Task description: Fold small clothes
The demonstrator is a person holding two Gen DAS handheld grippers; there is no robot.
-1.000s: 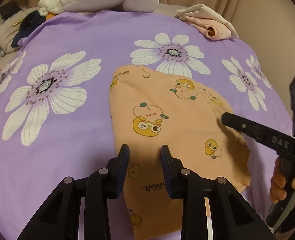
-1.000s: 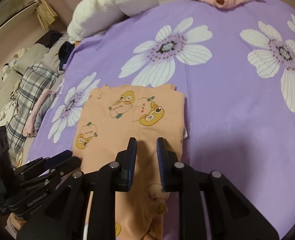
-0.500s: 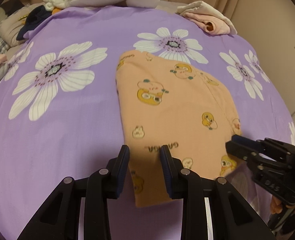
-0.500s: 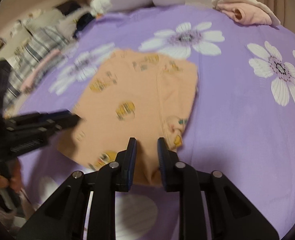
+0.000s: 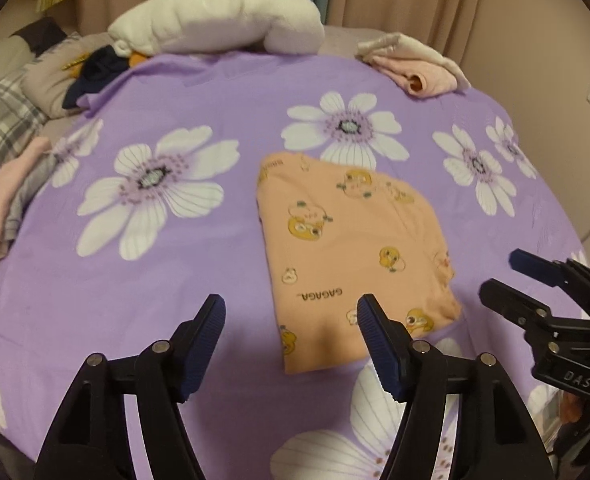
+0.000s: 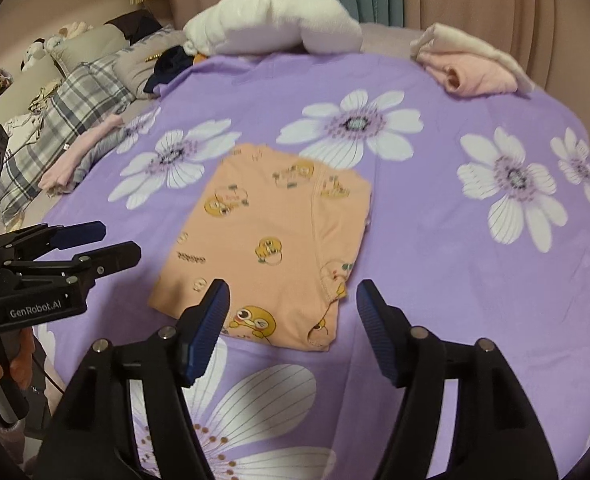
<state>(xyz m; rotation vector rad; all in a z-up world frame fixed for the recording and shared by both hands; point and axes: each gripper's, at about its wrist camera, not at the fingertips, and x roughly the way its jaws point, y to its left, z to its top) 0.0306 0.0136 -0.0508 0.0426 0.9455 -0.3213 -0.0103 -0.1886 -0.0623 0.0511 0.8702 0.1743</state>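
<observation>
An orange garment (image 5: 351,240) printed with cartoon ducks lies folded flat on the purple flowered bedsheet (image 5: 167,280). In the left wrist view my left gripper (image 5: 291,312) hovers above the garment's near left corner. Its jaws are opening and no cloth is pinched between them. The right wrist view shows the same garment (image 6: 271,232), with my right gripper (image 6: 292,294) above its near right corner, jaws also opening and empty. Each gripper appears in the other's view: the right gripper (image 5: 501,274) at the right side, the left gripper (image 6: 115,240) at the left, held by a hand.
A white rolled pillow (image 5: 215,20) lies at the bed's far edge. Folded pink clothes (image 5: 419,68) sit at the far right. Dark blue cloth (image 5: 99,68), plaid fabric (image 6: 75,108) and pink and grey garments (image 5: 7,196) lie along the left side.
Both grippers were shut on the orange garment's near edge. They have let go, opened wide, risen and drawn back. The garment now rests flat on the sheet.
</observation>
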